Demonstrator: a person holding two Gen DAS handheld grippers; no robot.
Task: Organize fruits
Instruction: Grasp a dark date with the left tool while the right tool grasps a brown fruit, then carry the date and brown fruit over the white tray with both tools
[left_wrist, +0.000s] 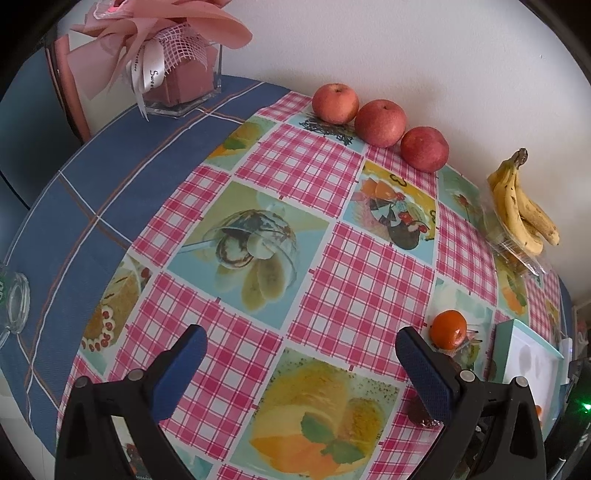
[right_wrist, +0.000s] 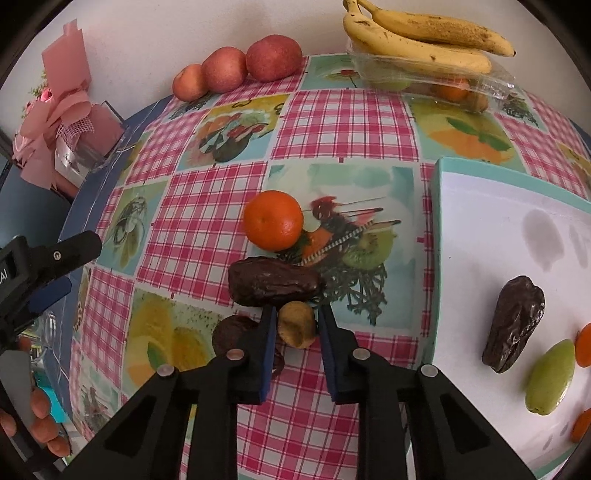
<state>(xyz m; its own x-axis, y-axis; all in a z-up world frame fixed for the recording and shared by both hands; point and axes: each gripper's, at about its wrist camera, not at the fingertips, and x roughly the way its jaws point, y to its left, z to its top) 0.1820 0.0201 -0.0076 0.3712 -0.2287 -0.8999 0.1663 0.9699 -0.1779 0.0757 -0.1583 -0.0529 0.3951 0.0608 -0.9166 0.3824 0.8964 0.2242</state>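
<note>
A small tan dried fruit (right_wrist: 296, 329) is sitting on the checked surface (right_wrist: 207, 206), with the right gripper (right_wrist: 295, 317) pinching it between its jaws. A dark date (right_wrist: 273, 282) is lying just beyond, touching a tangerine (right_wrist: 273, 220). Another dark fruit (right_wrist: 231, 334) is showing only partly behind the left-hand jaw. On the white tray (right_wrist: 480, 206), an orange piece (right_wrist: 585, 349) is being cut off by the frame edge. The left gripper (left_wrist: 301, 363) is hovering with jaws wide apart over bare cloth.
</note>
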